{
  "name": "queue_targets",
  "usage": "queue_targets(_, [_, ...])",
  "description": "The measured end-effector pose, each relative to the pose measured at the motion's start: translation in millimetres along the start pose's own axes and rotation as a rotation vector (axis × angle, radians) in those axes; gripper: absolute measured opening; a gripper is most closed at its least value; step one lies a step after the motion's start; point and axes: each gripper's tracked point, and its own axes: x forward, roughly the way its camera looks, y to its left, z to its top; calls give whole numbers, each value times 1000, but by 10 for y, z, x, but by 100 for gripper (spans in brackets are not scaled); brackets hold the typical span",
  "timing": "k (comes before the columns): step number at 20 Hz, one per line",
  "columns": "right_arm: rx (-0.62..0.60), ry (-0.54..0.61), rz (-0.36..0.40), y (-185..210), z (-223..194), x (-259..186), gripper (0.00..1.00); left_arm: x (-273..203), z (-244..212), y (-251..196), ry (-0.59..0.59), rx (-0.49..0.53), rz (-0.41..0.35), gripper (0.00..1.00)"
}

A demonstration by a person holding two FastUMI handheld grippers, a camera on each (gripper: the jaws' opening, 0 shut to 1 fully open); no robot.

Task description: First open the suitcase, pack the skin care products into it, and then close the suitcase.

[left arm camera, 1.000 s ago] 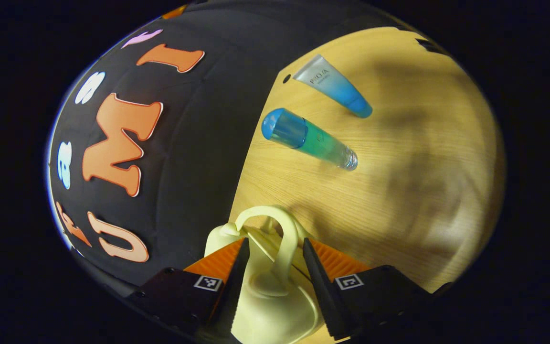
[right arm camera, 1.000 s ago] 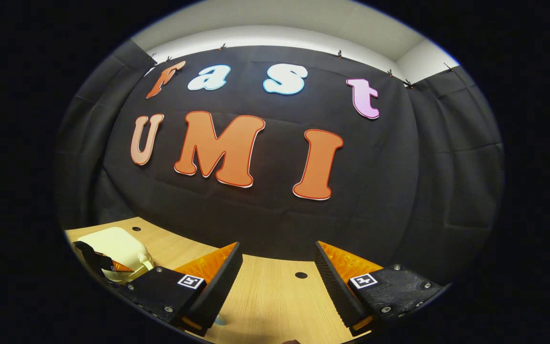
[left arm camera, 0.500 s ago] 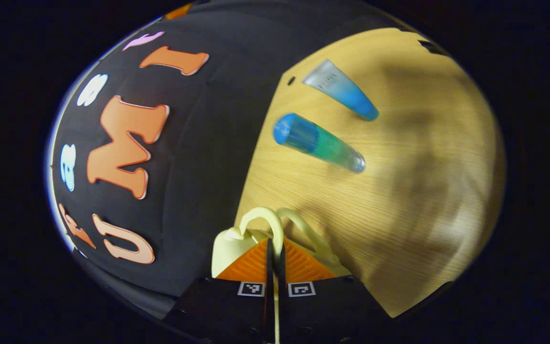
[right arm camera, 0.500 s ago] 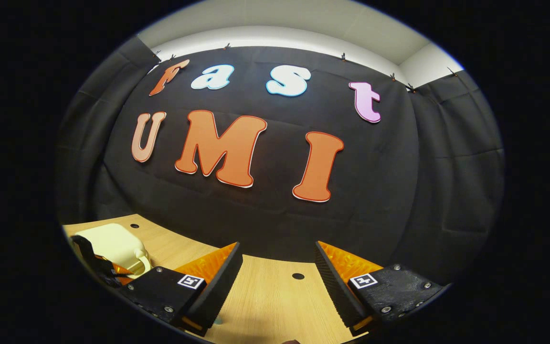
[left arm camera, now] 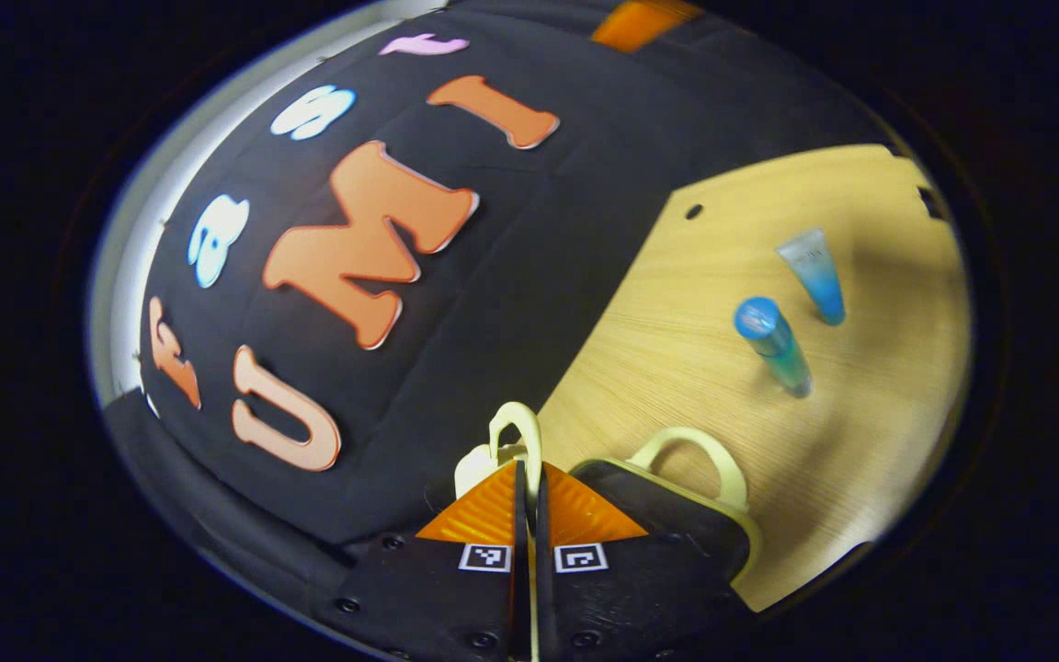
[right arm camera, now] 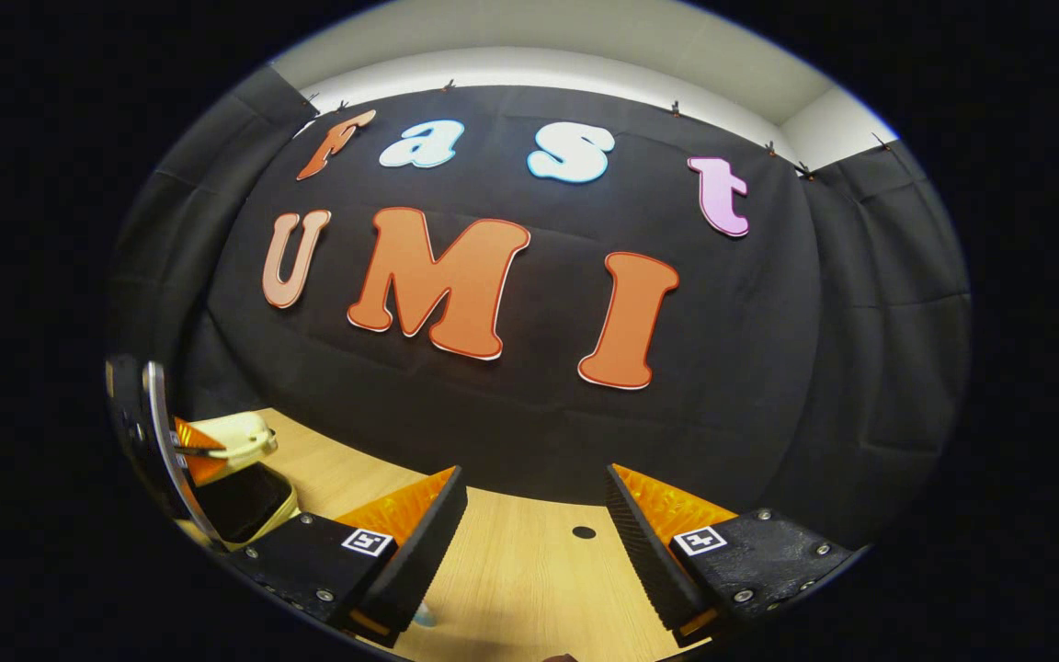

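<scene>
My left gripper (left arm camera: pixel 527 465) is shut on the looped handle (left arm camera: pixel 515 425) of the pale yellow suitcase's lid and holds that lid raised. Below it the suitcase's lower half (left arm camera: pixel 743 538) lies open on the table, with a dark lining and its own handle (left arm camera: pixel 693 449). A blue-capped green bottle (left arm camera: pixel 773 346) and a clear-to-blue tube (left arm camera: pixel 814 276) lie on the wood farther right. In the right gripper view, my right gripper (right arm camera: pixel 534 524) stands open over the table with nothing between its fingers. At the far left are the open suitcase (right arm camera: pixel 283 503) and the left gripper (right arm camera: pixel 187 443).
The light wooden table (right arm camera: pixel 529 579) runs up to the black cloth wall close behind it. A small round hole (right arm camera: pixel 584 531) sits in the tabletop near the wall. Bare wood lies between the suitcase and the two products.
My left gripper closed on the lid's handle and lifted it, swinging the lid up so the dark inside shows. The right gripper has barely moved.
</scene>
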Motion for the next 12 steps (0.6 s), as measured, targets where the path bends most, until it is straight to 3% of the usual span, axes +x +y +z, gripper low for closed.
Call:
queue_targets(8, [-39, -2, 65, 263, 90, 62, 95, -68, -414, 1333, 36, -435, 183, 2])
queue_targets(10, [-44, -3, 72, 300, 109, 73, 95, -42, -743, 1383, 91, -502, 201, 2])
queue_targets(12, [-47, -4, 78, 350, 125, 88, 95, -21, -882, 1590, 93, -518, 275, 3])
